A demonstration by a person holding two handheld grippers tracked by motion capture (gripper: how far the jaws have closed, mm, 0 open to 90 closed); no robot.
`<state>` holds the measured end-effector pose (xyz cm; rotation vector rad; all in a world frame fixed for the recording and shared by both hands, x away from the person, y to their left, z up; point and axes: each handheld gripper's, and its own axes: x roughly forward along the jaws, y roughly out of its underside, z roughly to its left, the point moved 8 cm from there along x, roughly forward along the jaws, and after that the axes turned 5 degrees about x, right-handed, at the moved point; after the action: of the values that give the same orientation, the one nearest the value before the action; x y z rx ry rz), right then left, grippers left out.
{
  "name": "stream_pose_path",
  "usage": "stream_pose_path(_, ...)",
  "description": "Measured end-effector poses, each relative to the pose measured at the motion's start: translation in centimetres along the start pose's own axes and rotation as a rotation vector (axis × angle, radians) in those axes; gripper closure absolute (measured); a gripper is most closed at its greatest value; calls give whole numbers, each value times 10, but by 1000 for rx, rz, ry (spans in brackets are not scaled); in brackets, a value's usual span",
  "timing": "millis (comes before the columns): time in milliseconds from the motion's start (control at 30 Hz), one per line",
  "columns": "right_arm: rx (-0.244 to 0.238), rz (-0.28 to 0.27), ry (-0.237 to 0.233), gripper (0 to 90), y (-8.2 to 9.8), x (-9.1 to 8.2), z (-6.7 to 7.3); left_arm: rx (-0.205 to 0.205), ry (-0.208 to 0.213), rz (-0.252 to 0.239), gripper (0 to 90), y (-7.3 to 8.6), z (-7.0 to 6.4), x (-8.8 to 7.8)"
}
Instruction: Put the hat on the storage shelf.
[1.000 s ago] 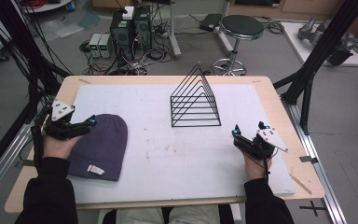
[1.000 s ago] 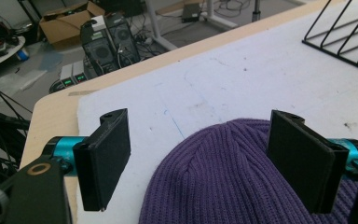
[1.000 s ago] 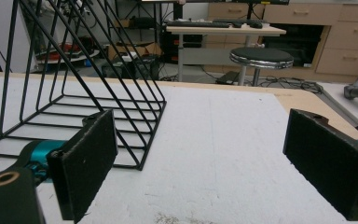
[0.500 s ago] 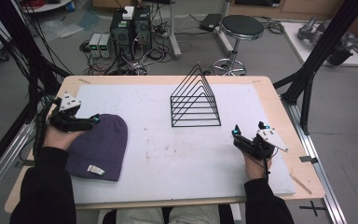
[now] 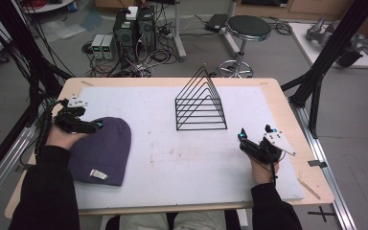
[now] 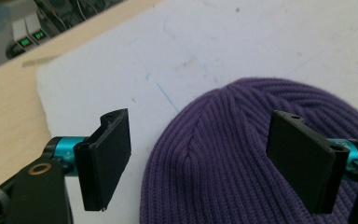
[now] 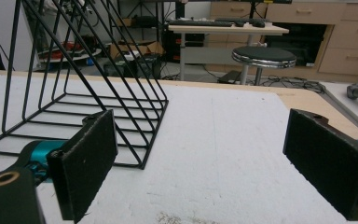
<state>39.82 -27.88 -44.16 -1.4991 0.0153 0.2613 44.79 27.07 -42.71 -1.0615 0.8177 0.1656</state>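
A purple knit beanie lies flat near the table's left edge. The left gripper hovers over the beanie's crown, jaws spread wide to either side of it, apparently lined up to pinch the fabric. The right gripper rests near the right edge, jaws wide and empty, facing a black wire rack standing toward the far edge.

Table seen from above, plus two close jaw-level views.
The purple beanie is shared with the left view, the wire rack with the right.
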Motion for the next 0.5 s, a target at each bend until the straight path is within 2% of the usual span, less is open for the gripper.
stream_pose_path(367, -1, 2, -1, 91, 0, 0, 0, 16, 51, 112, 223, 2, 9, 25)
stream_pose_path(500, -6, 4, -3, 91, 0, 0, 1, 14, 70, 129, 224, 4, 9, 32)
